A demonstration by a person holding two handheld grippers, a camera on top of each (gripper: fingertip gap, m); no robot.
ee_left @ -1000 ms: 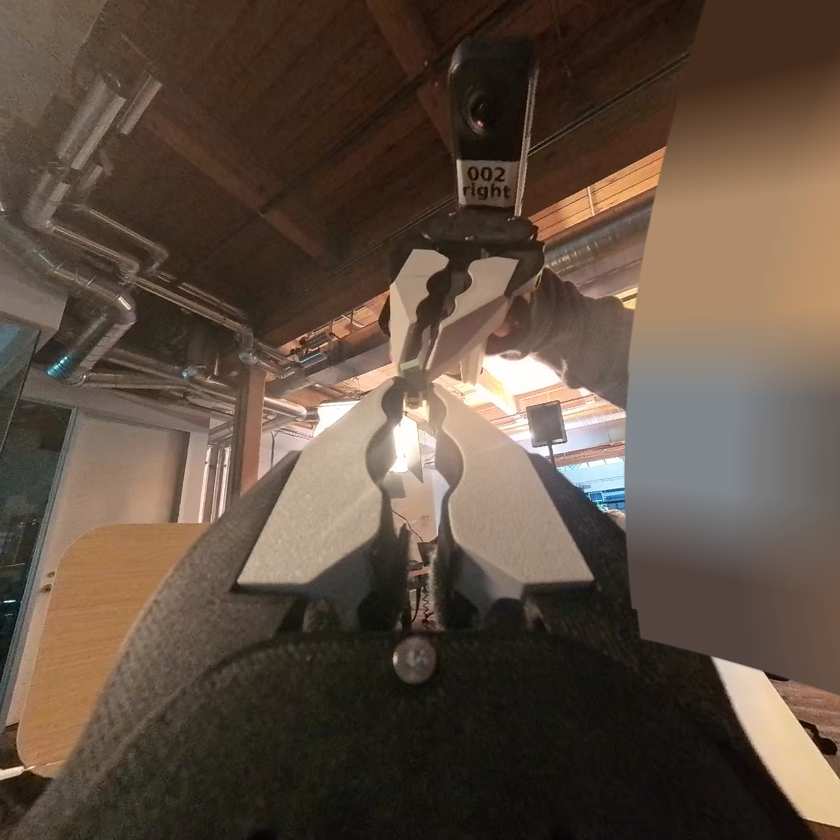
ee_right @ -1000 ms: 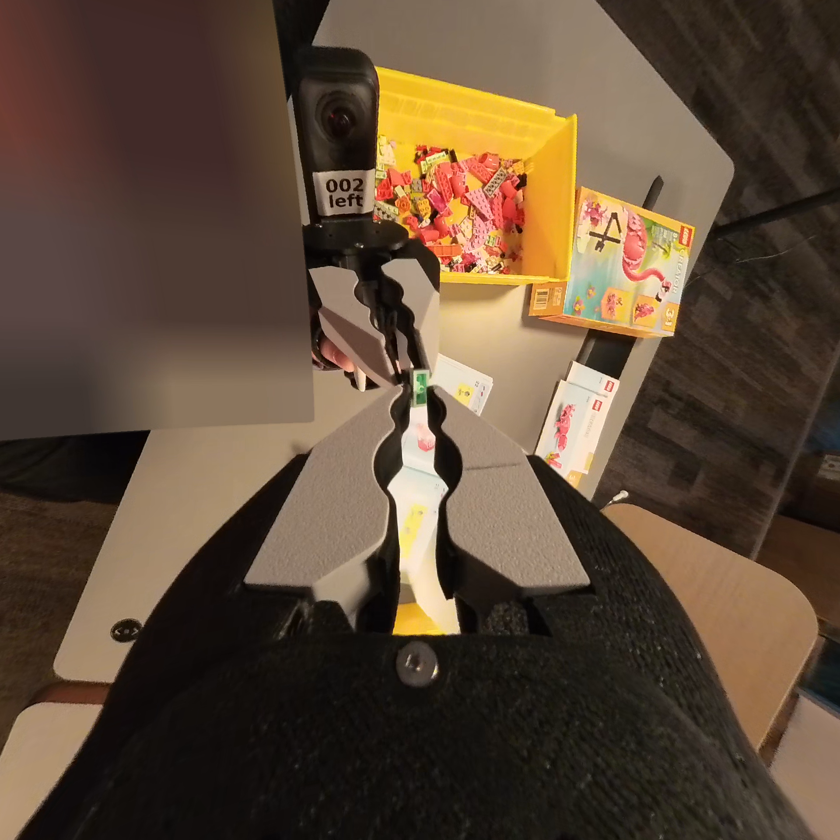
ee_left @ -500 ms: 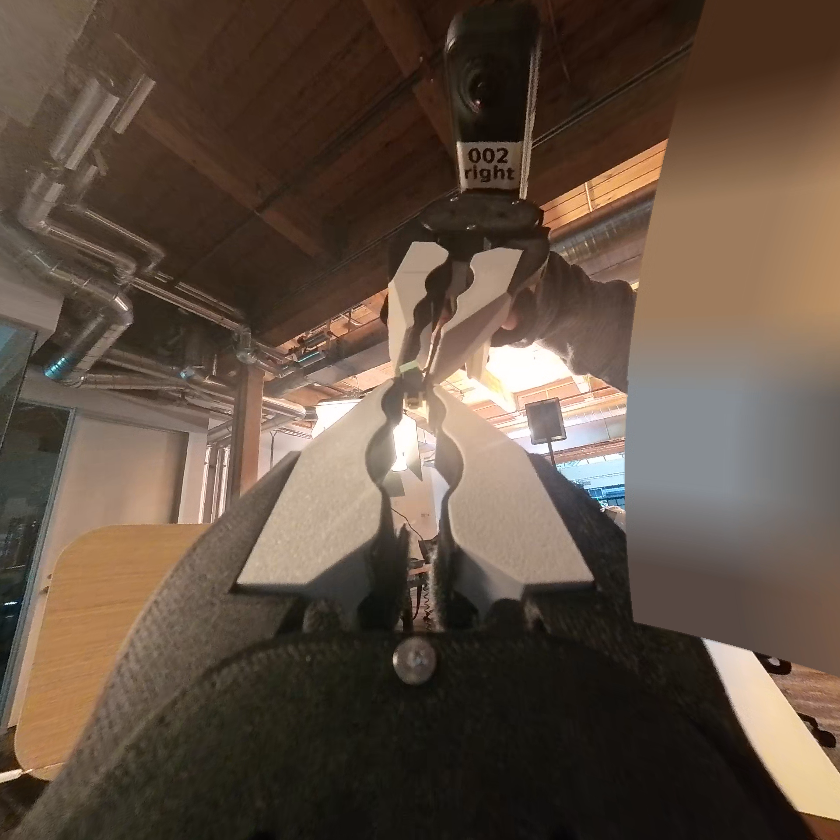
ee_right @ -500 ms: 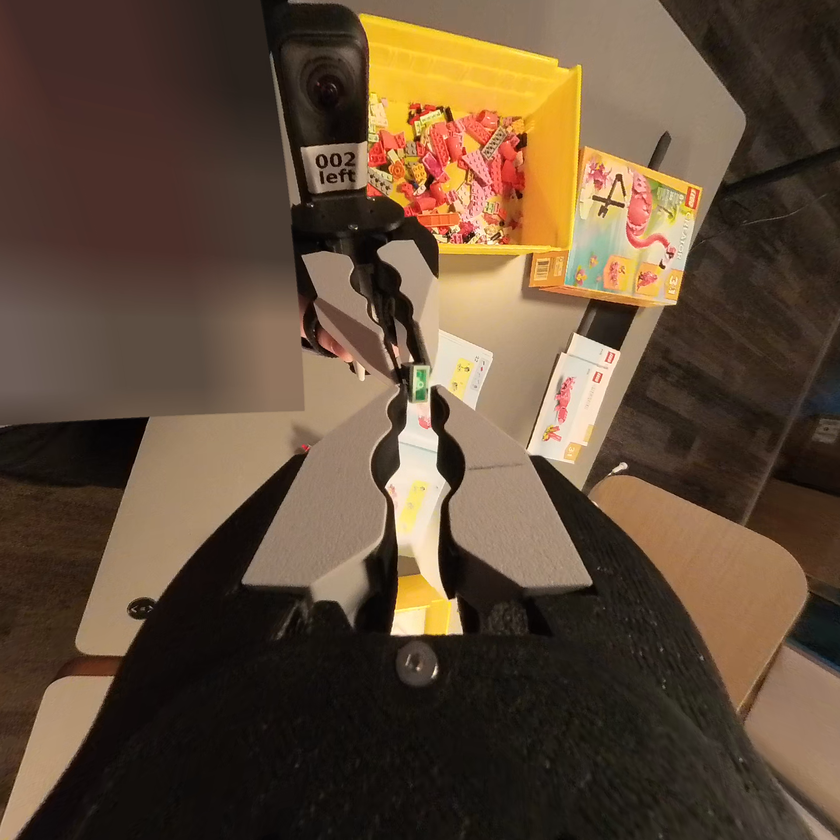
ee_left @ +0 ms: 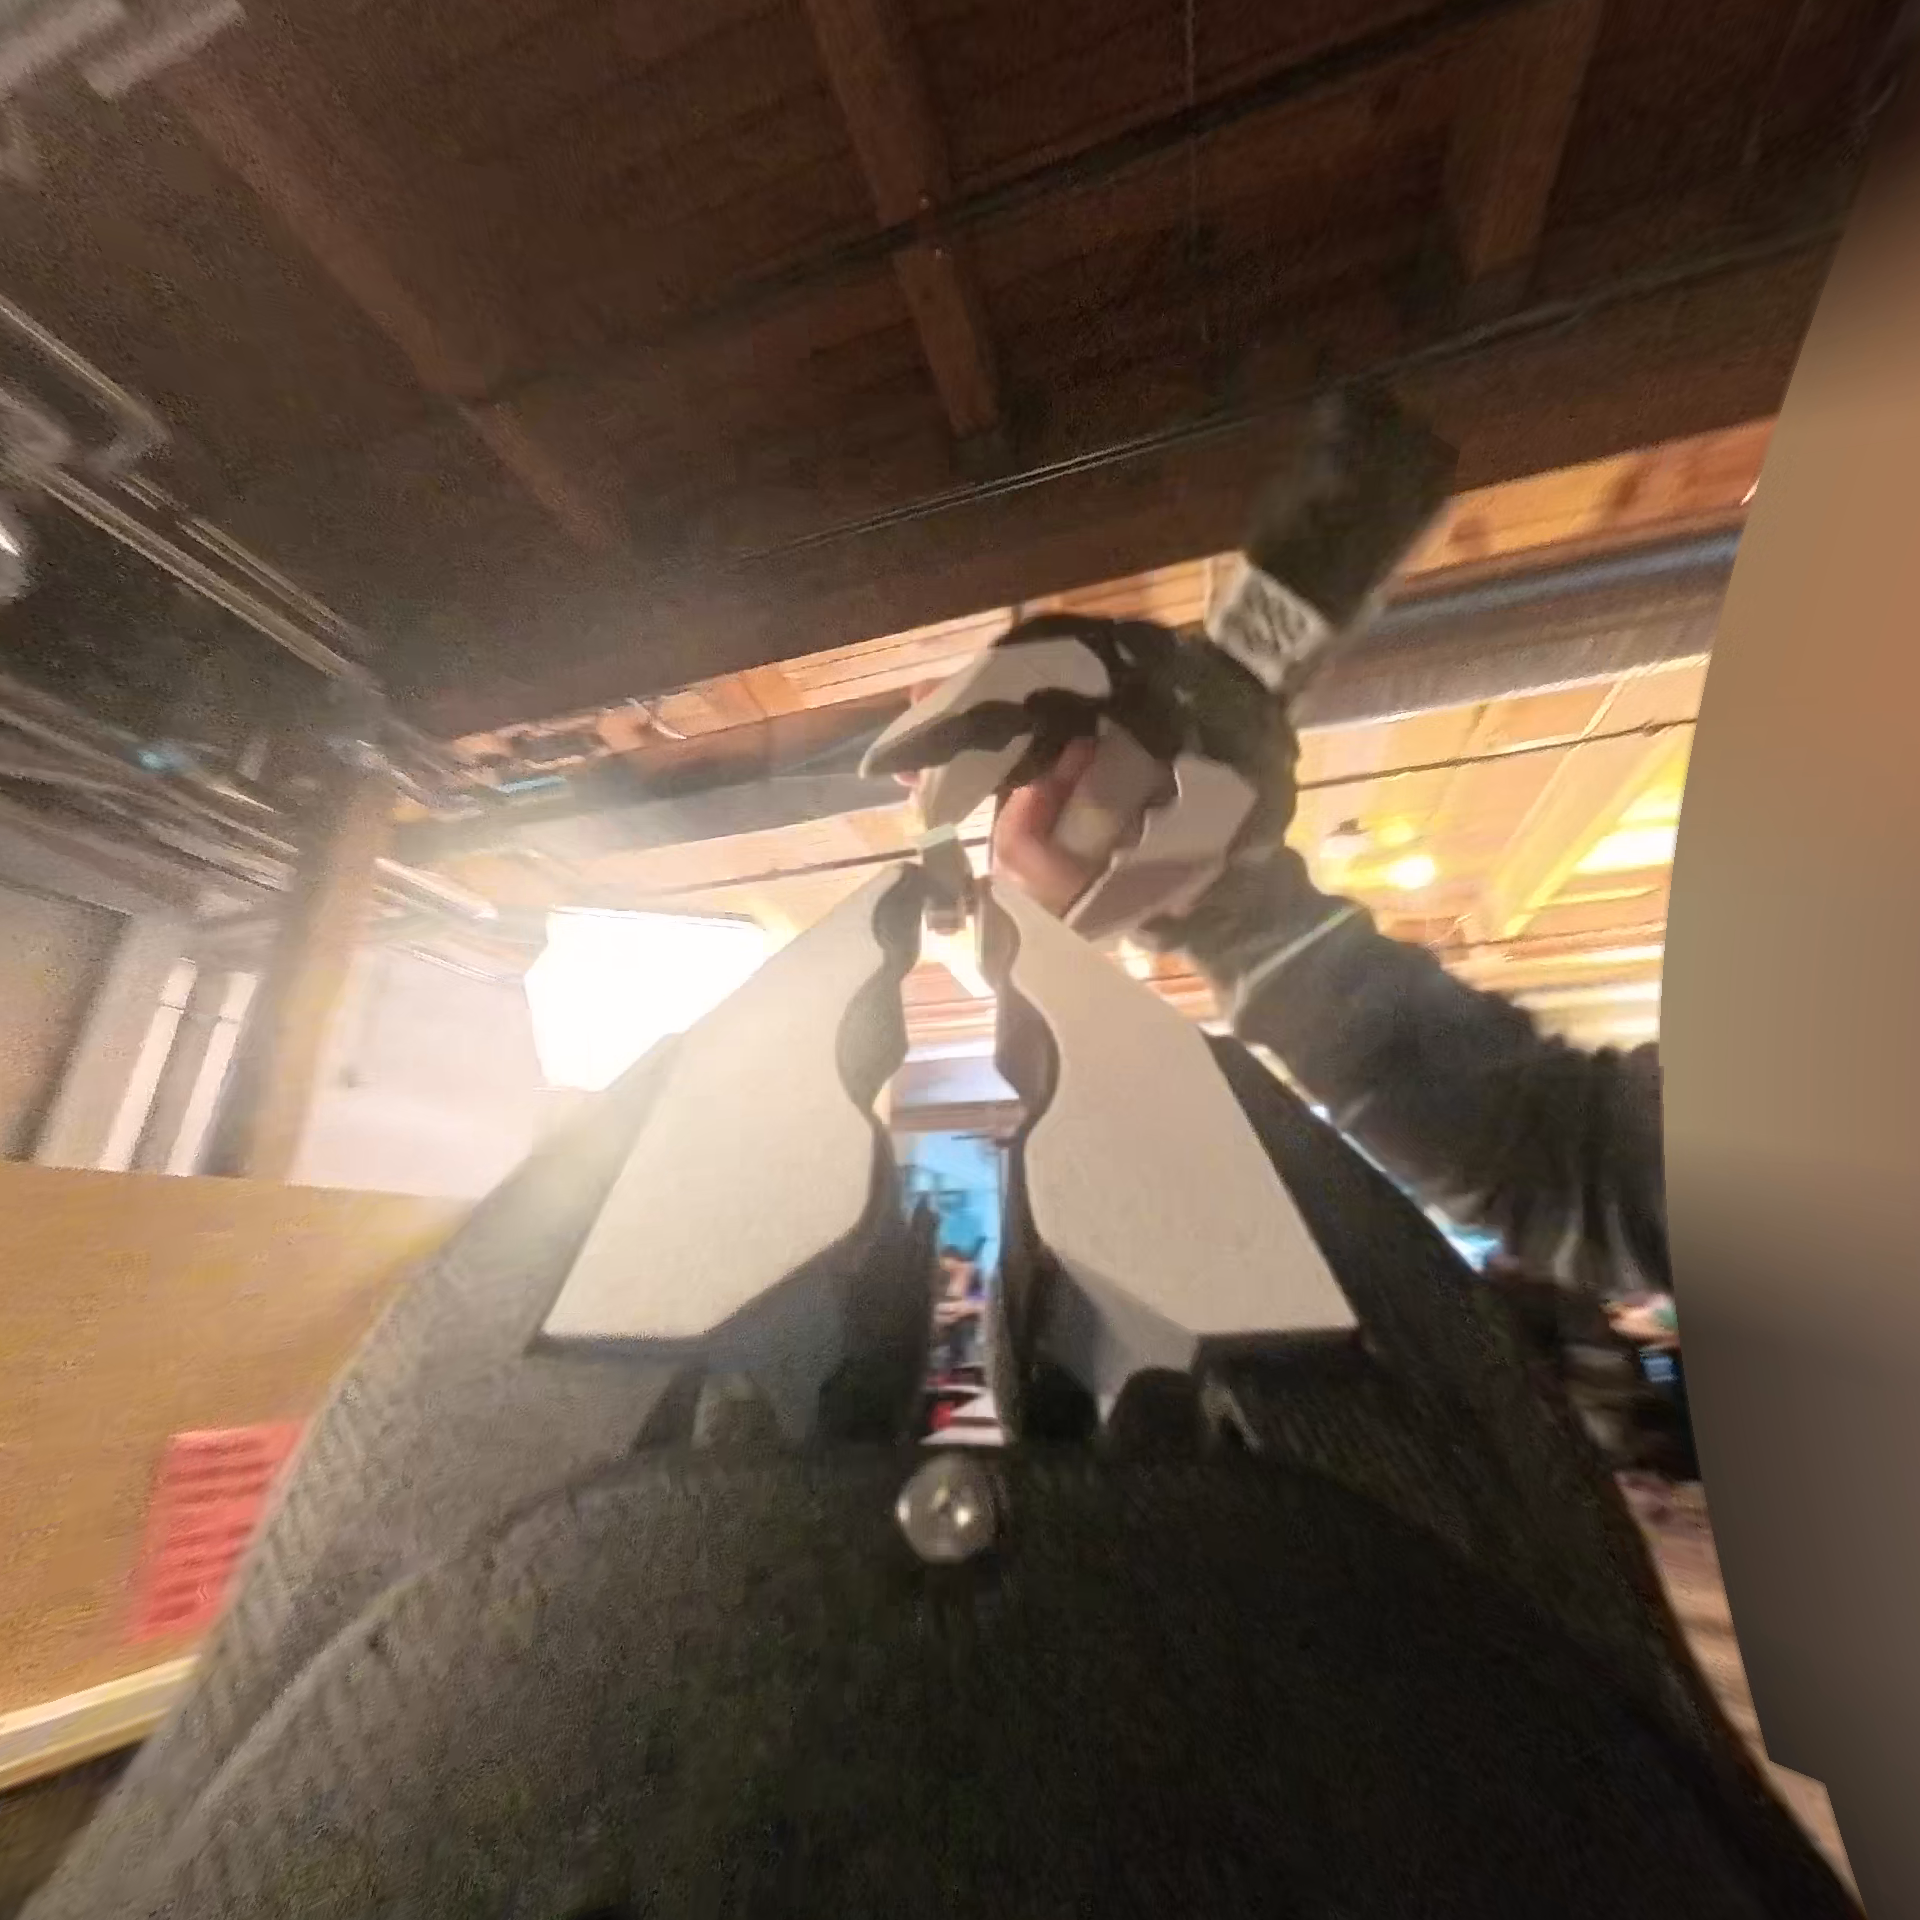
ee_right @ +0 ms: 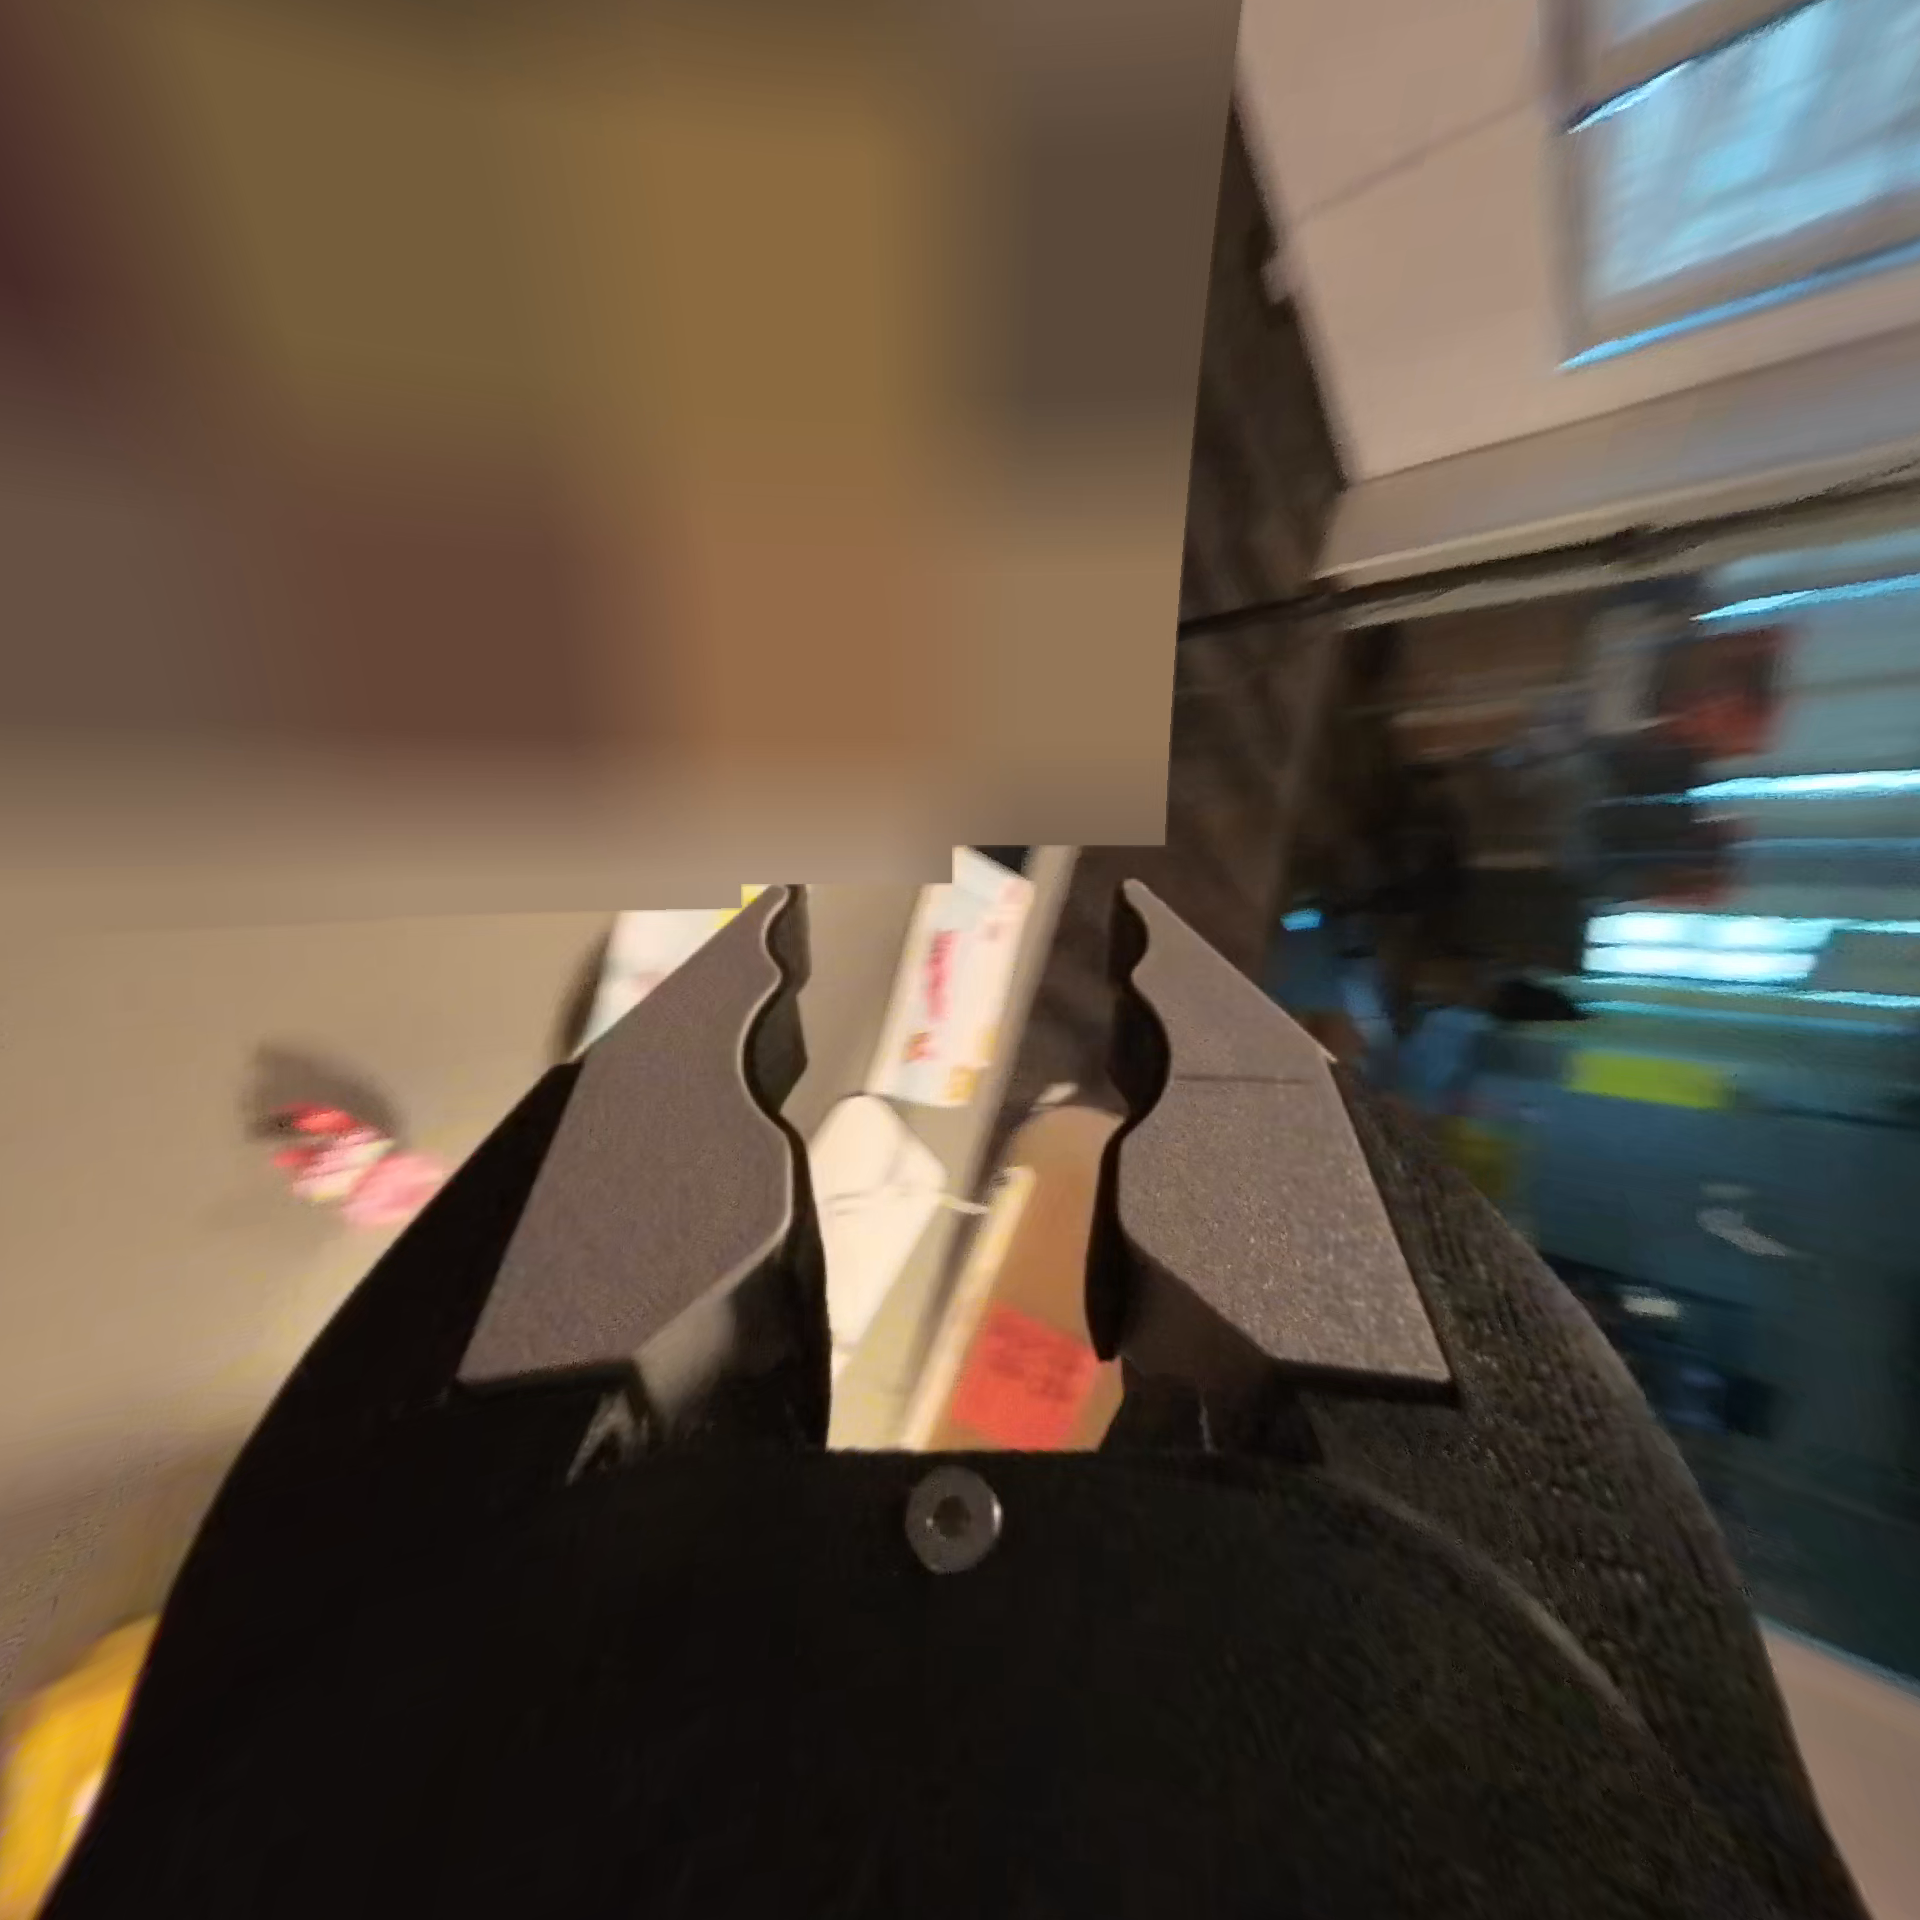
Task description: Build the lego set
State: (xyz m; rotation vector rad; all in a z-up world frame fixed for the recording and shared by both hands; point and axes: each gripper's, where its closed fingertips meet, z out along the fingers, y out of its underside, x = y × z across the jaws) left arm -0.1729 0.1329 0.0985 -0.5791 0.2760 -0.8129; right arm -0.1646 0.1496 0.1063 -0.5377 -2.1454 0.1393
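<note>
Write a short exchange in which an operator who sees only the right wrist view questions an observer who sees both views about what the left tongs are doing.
Operator: My view hides the left tongs. Is anything in them?
Observer: Yes. They are closed on a small piece, pale green on top.
Operator: Where is it relative to my right tongs?
Observer: Right at their open tips. Blur hides whether they touch it.

The left wrist view looks steeply up past its own fingers at the wooden ceiling (ee_left: 644, 312), close to the right gripper (ee_left: 1023, 774); the right wrist view faces low across the counter (ee_right: 187, 1091).
</note>
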